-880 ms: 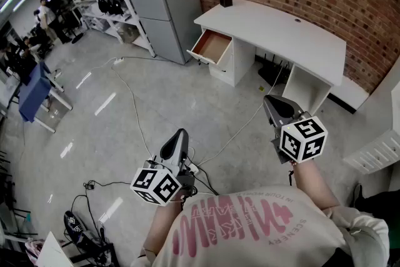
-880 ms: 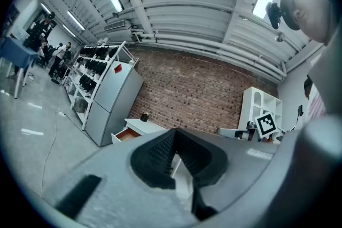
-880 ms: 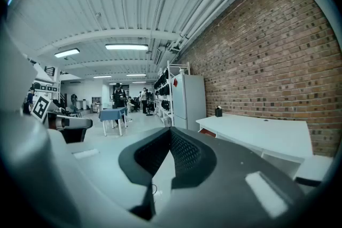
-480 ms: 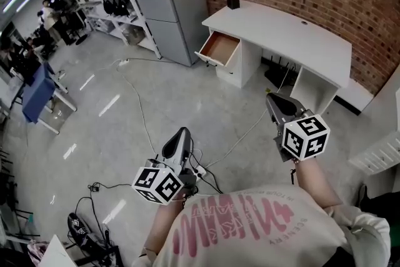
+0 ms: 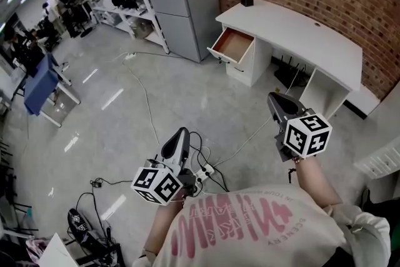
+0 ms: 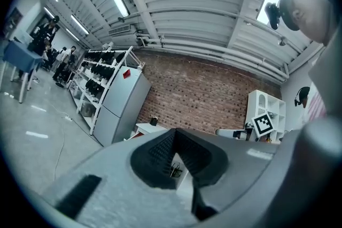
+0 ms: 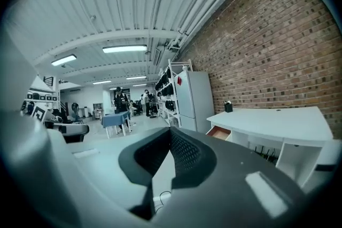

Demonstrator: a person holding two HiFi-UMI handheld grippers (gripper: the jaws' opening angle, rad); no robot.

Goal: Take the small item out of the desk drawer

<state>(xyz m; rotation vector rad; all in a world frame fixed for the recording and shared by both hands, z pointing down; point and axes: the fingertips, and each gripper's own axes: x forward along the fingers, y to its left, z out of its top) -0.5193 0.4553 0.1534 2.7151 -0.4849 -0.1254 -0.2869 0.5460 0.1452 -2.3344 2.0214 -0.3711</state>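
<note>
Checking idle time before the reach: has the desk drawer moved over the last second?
No. The drawer stands open as far from the white desk front as before; desk and drawer together slid right in the head view.

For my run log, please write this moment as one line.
drawer: open, not reached | left tongs: shut, empty | right tongs: shut, empty | item: not visible
</note>
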